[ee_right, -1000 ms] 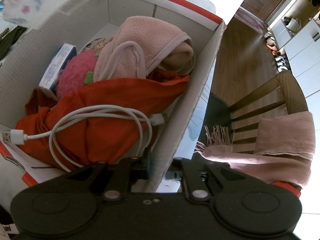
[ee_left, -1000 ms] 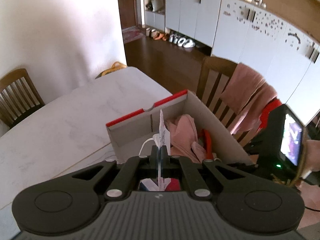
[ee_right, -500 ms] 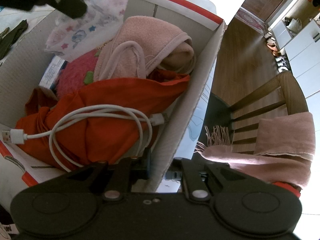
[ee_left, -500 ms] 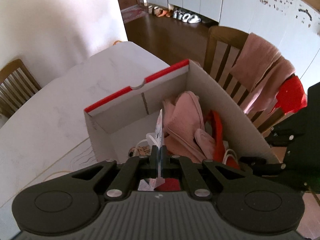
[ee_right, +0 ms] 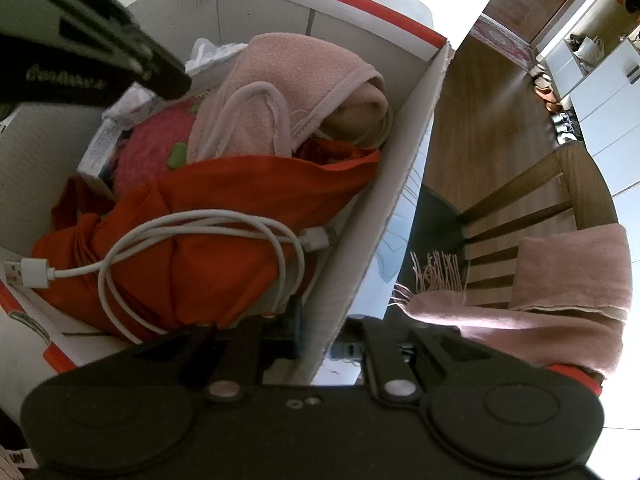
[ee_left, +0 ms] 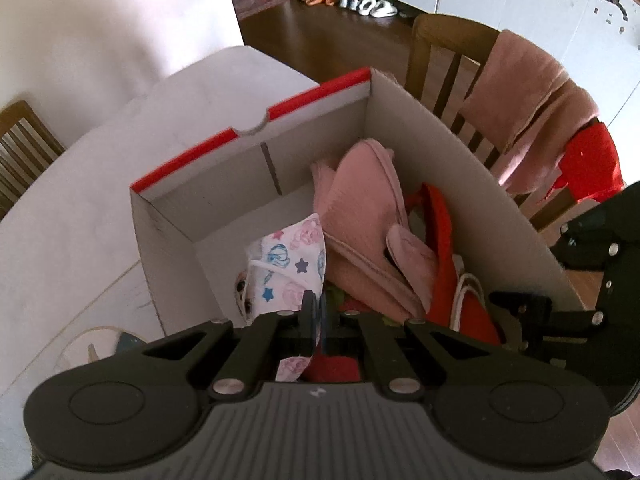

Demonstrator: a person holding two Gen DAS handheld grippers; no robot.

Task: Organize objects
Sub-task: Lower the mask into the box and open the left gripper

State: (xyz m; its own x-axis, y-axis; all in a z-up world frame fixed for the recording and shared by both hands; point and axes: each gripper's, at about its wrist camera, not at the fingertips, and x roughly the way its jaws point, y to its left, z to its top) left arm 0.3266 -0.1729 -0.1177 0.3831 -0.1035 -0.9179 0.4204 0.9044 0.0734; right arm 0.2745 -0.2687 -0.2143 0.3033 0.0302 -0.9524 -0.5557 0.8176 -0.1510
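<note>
Left gripper (ee_left: pixel 315 312) pinched tight on the little patterned mask (ee_left: pixel 292 264), low in the middle of the frame, inside the cardboard box (ee_left: pixel 460 152). Right gripper (ee_right: pixel 320 336) clamped on the box wall, bottom middle. Could snag on the pink towel (ee_left: pixel 360 208), or drag back out stuck to the fingers if opened too slowly.

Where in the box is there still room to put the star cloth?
Bare floor shows in the far corner of the box, between its red-edged wall and the pink towel. The star cloth hangs there from the left claw. The red cloth side is crowded.
</note>
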